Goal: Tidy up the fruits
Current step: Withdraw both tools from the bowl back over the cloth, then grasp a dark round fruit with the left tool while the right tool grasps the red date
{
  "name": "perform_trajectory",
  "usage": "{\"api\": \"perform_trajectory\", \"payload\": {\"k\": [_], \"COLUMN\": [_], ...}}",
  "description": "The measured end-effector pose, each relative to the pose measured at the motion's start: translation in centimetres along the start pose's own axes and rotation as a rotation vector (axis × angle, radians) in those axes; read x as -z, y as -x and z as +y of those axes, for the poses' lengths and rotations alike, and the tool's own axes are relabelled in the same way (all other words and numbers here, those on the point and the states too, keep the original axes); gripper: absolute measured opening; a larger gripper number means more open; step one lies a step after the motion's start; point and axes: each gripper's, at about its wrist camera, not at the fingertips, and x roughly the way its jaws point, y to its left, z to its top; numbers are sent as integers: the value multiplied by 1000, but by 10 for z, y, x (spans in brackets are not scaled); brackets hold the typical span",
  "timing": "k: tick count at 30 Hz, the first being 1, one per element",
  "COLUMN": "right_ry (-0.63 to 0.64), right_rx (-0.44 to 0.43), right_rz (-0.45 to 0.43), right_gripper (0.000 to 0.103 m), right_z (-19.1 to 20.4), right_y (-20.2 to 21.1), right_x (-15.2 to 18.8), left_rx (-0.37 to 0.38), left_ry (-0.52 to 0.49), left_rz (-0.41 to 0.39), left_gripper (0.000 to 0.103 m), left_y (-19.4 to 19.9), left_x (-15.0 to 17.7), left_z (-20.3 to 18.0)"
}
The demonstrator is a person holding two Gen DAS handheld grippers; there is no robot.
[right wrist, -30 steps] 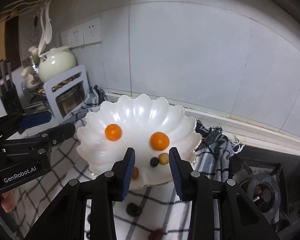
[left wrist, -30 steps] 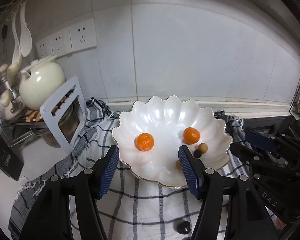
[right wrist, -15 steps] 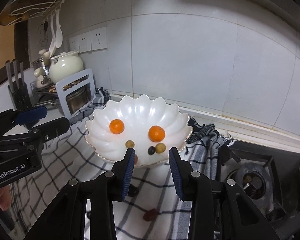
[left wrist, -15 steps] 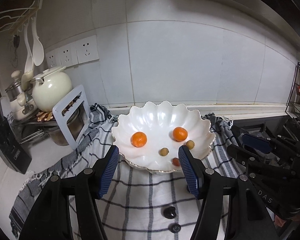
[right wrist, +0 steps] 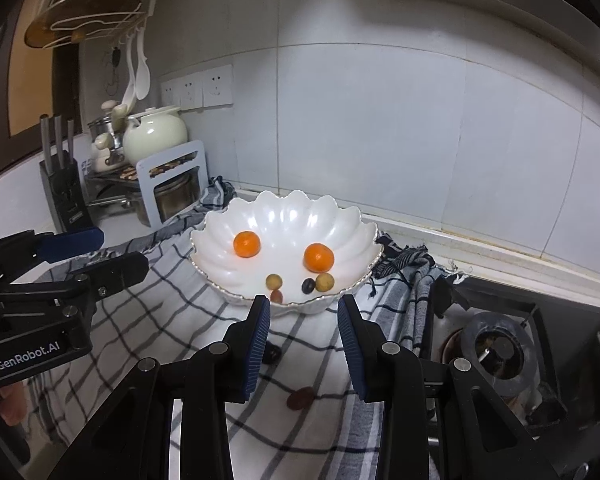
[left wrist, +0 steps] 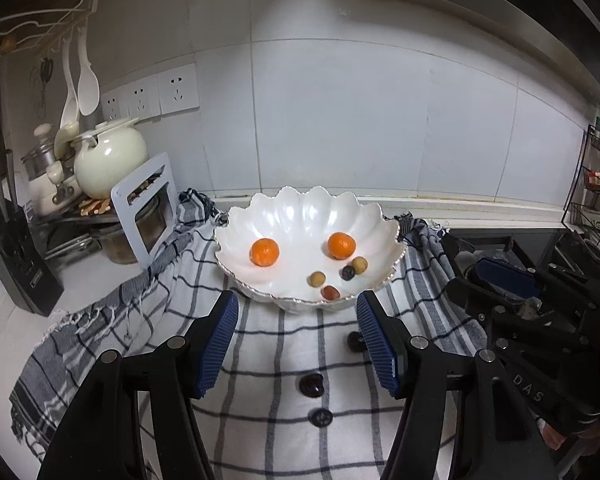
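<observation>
A white scalloped bowl [left wrist: 300, 212] [right wrist: 284, 212] stands on a checked cloth [left wrist: 268, 364]. It holds two oranges [left wrist: 265, 252] [left wrist: 341, 245], two yellowish small fruits [left wrist: 317, 279] [left wrist: 360, 265], a dark one [left wrist: 347, 273] and a reddish one [left wrist: 330, 292]. Three dark fruits lie on the cloth in front of the bowl [left wrist: 355, 341] [left wrist: 311, 384] [left wrist: 321, 417]. My left gripper [left wrist: 296, 336] is open and empty, held back from the bowl. My right gripper [right wrist: 303, 334] is open and empty, also short of the bowl, above loose fruits [right wrist: 300, 398] [right wrist: 273, 354].
A cream teapot [left wrist: 110, 158], a white rack [left wrist: 146, 208] with a pot and a knife block [left wrist: 18, 256] stand at the left. A gas stove [right wrist: 500, 352] is at the right. The tiled wall is behind the bowl.
Both grippers have pulled back and up from the bowl. The bowl now looks smaller and farther away. More loose fruits on the cloth have come into view. A yellowish fruit now lies mid-bowl.
</observation>
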Motion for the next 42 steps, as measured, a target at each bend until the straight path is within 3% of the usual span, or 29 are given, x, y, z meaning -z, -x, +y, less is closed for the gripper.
{"api": "perform_trajectory", "payload": {"k": [4, 20, 33, 42], "right_ry": [-12, 33, 51, 47], "right_rx": [-40, -47, -68, -91], "right_rz": [20, 84, 143, 202], "right_gripper": [37, 37, 37, 37], "right_z": [-1, 5, 6, 5], "right_y": [3, -2, -19, -38], "right_x": [9, 45, 64, 74], "left_rx": [9, -32, -108, -93], "left_ry": [-5, 45, 32, 21], "left_rz": [12, 107, 89, 141], "left_gripper": [61, 61, 61, 55], "left_y": [5, 0, -3, -22], "left_x": [10, 53, 78, 92], "left_z": [-6, -10, -17, -23]}}
